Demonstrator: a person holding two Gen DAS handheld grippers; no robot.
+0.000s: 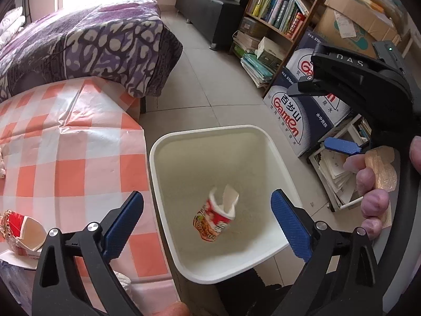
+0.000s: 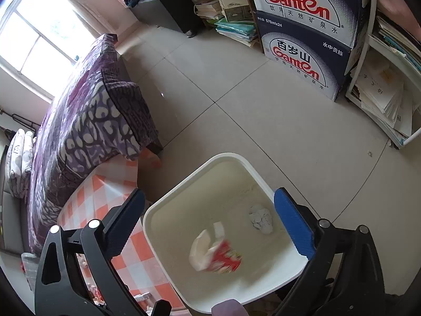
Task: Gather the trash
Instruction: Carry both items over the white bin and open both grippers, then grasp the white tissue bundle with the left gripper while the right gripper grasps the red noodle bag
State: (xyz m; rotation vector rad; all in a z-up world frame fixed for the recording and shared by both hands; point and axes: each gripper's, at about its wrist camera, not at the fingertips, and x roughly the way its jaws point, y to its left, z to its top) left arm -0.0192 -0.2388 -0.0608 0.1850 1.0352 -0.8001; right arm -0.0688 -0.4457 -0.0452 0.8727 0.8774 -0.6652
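Note:
A white trash bin (image 1: 205, 129) stands on the floor beside the table. A crushed red-and-white noodle cup (image 1: 217, 217) lies inside it. My left gripper (image 1: 208, 226) hangs open above the bin, with nothing between its blue pads. In the right wrist view the same bin (image 2: 226, 156) holds the noodle cup (image 2: 218, 254), which is blurred, and a crumpled white paper (image 2: 260, 219). My right gripper (image 2: 210, 223) is open and empty over the bin; the left wrist view shows this right gripper (image 1: 315, 118) at upper right. A second crushed cup (image 1: 18, 233) sits on the table.
The table under an orange-and-white checked cloth (image 1: 65, 158) borders the bin on the left. Behind it is a bed with a purple quilt (image 1: 92, 39). Stacked Ganten water boxes (image 2: 302, 52), a bookshelf (image 1: 279, 8) and piles of books line the right side. Grey floor tiles (image 2: 263, 105) lie beyond the bin.

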